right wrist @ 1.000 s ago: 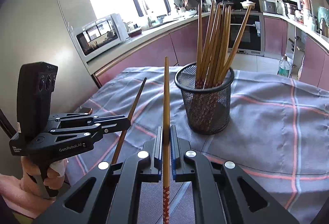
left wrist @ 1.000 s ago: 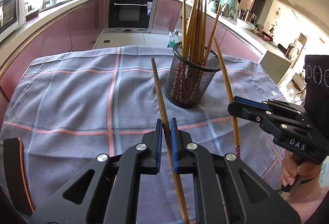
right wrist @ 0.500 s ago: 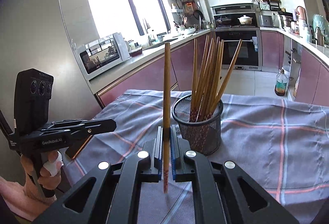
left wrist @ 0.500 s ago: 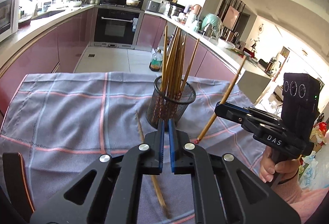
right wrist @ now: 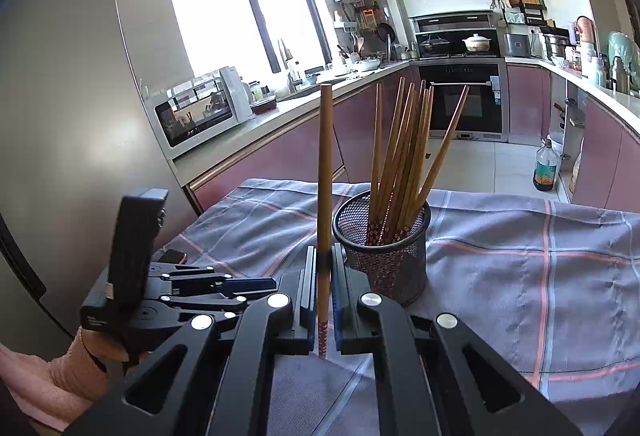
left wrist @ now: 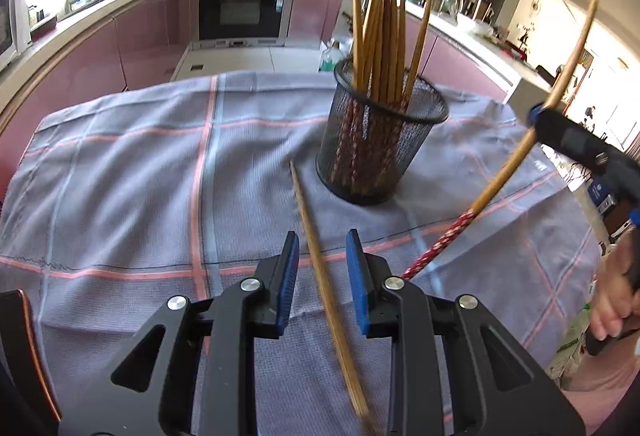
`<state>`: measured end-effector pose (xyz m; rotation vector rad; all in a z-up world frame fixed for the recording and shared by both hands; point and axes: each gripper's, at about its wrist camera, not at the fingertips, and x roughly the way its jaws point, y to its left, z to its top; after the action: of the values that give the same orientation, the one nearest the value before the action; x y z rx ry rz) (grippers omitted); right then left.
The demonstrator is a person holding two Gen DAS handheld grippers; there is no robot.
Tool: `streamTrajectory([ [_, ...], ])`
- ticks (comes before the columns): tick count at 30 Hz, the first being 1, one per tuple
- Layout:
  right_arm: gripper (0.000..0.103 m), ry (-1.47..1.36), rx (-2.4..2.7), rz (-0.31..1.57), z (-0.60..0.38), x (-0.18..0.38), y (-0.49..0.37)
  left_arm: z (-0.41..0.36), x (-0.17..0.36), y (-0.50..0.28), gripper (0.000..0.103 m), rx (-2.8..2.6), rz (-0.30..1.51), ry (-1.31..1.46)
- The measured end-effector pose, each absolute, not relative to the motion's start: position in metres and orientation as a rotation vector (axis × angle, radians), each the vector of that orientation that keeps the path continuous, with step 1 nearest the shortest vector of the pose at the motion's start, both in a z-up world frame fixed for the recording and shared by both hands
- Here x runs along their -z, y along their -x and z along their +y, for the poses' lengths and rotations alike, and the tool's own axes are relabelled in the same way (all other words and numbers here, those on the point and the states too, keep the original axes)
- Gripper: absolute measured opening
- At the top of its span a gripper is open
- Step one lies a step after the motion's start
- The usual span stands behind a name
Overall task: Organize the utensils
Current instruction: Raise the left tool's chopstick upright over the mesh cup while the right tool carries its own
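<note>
Jaws of the left gripper (left wrist: 322, 264) have just been opening and stand spread, a loose chopstick (left wrist: 320, 264) lying between them on the grey checked cloth (left wrist: 120, 180) over the bench, untouched by either pad, its far tip just short of the mesh holder (left wrist: 380, 144). Jaws of the right gripper (right wrist: 323, 278) are pinched on a second chopstick (right wrist: 325, 172), held upright just left of the mesh holder, which stands on the cloth full of chopsticks (left wrist: 384, 36)
</note>
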<state>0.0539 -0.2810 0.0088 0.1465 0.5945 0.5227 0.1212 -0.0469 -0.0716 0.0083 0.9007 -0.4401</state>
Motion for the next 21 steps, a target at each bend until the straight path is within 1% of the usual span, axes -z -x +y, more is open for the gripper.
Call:
streamTrajectory([
  [4, 0.005, -0.148, -0.524, 0.596, -0.281, -0.008, -0.054, -0.057, 0.087, -0.129, 0.028, 0.428, 0.925, -0.047],
  [10, 0.005, -0.146, -0.531, 0.602, -0.28, -0.005, -0.053, -0.07, 0.106, -0.141, 0.026, 0.383, 0.96, -0.113],
  [11, 0.005, -0.147, -0.532, 0.603, -0.281, -0.005, -0.053, -0.071, 0.109, -0.142, 0.024, 0.384, 0.967, -0.116],
  [12, 0.005, -0.147, -0.532, 0.604, -0.281, -0.005, -0.053, -0.073, 0.111, -0.144, 0.019, 0.384, 0.975, -0.117],
  [15, 0.005, -0.15, -0.533, 0.605, -0.282, -0.004, -0.054, -0.076, 0.115, -0.145, 0.012, 0.364, 0.966, -0.143],
  [21, 0.005, -0.154, -0.537, 0.611, -0.283, -0.002, -0.054, -0.08, 0.114, -0.146, 0.01, 0.346, 0.964, -0.133],
])
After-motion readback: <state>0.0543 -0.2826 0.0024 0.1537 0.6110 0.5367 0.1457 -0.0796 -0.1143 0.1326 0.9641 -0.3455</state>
